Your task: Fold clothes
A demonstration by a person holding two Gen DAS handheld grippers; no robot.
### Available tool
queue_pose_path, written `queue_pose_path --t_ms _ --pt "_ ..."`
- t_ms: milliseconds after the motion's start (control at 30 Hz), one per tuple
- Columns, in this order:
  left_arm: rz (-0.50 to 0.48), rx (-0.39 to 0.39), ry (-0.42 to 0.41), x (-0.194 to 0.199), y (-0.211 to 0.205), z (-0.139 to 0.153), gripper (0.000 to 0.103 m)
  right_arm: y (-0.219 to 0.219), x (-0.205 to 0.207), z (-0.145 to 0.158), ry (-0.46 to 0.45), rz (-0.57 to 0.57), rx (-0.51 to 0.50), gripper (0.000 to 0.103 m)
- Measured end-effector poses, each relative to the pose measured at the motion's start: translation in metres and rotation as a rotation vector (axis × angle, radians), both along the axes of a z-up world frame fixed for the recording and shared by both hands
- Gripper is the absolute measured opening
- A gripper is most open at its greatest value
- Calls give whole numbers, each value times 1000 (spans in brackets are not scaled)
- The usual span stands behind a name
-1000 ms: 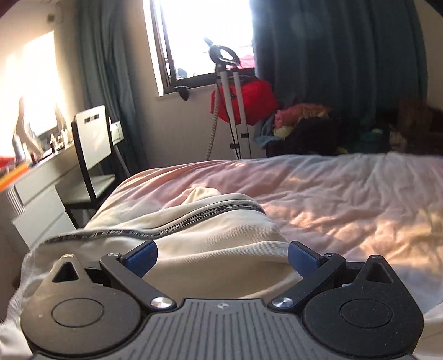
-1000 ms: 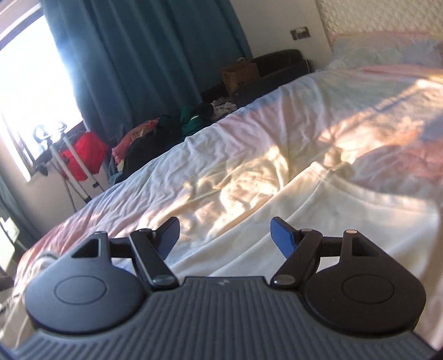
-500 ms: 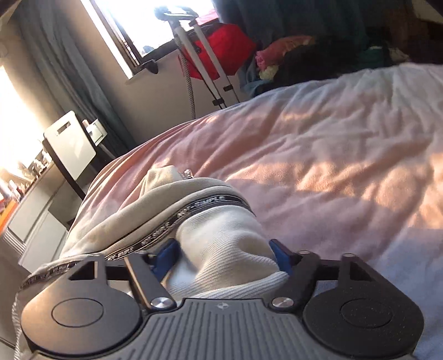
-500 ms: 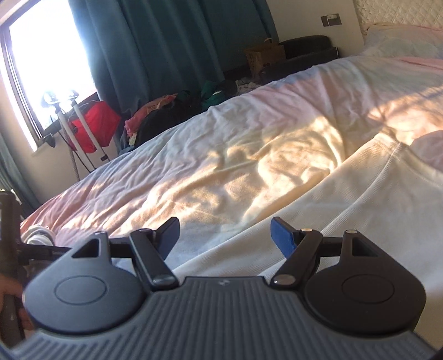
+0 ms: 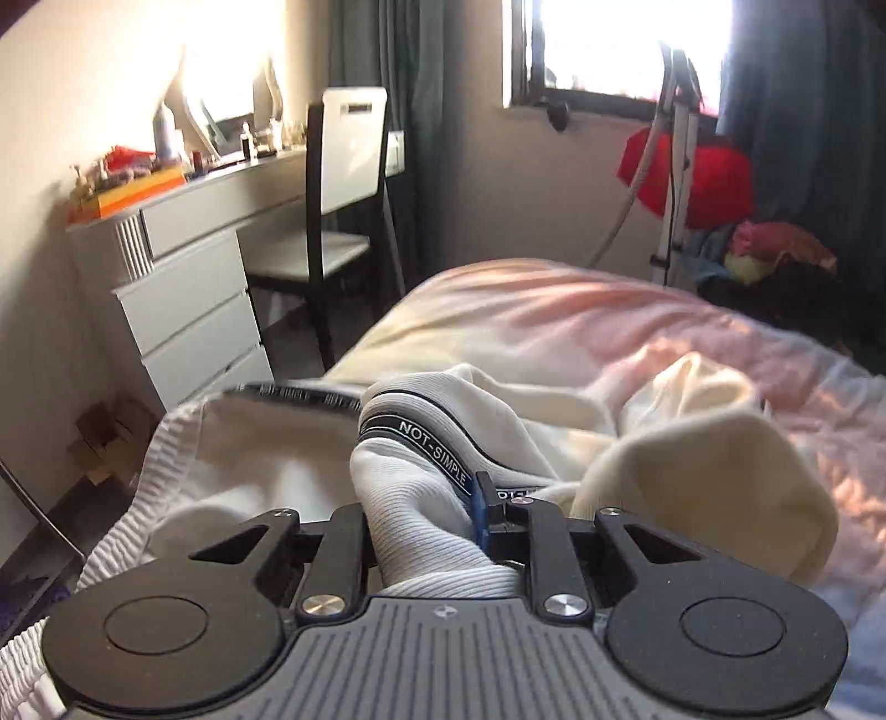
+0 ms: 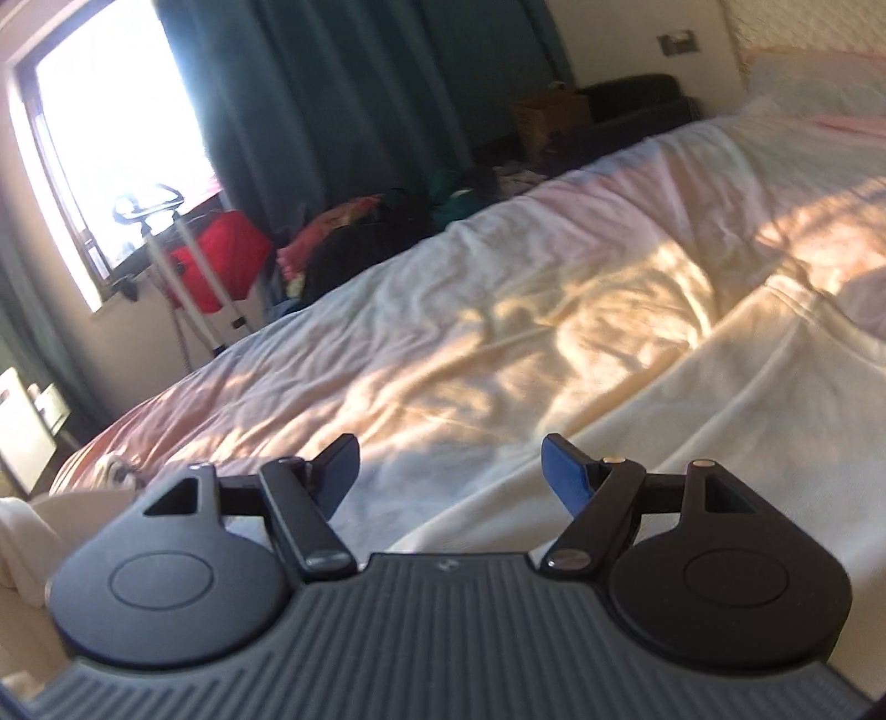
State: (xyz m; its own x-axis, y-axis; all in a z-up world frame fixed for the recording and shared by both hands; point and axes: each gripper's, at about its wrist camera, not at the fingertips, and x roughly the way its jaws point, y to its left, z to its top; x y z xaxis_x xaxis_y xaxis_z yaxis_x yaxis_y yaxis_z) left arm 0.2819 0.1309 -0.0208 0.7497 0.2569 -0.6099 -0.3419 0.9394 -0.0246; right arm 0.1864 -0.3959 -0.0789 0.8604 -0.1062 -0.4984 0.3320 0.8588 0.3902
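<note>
Left gripper clenched on a bunched cream garment; right gripper released over the bed.

The gripper body hides the garment's near edge, and its far folds are blurred. It lies heaped at 6 o'clock on the rumpled, sunlit sheet. At 10 o'clock stand a white drawer desk and chair; a window glares at 1 o'clock.

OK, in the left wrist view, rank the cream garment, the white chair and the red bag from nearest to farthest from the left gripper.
1. Cream garment: clamped in the left gripper, centre foreground.
2. White chair: beyond the bed's foot, upper left, at the desk.
3. Red bag: upper right, by the wall under the window.
</note>
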Motion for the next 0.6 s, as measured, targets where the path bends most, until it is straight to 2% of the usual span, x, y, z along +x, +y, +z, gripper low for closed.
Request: queue_pose_path --t_ms 100,133,200,233,267,500,600 --pt "15 -35 36 -20 33 -9 26 10 -2 3 -16 62 3 75" --pt "17 -34 22 -29 30 -5 32 14 -2 5 -21 83 3 75" --pt "21 -32 -5 -45 25 1 54 21 -3 7 -31 124 5 75" --pt "23 -31 -19 -54 22 4 71 24 -4 8 -37 145 6 75" --pt "24 -34 -32 -62 19 8 81 28 -5 9 -42 166 7 75" --pt "14 -113 -130 -134 -12 42 89 40 -14 17 -99 277 30 75" --pt "-24 -149 -186 -166 -27 44 92 42 -19 17 -105 314 37 75"
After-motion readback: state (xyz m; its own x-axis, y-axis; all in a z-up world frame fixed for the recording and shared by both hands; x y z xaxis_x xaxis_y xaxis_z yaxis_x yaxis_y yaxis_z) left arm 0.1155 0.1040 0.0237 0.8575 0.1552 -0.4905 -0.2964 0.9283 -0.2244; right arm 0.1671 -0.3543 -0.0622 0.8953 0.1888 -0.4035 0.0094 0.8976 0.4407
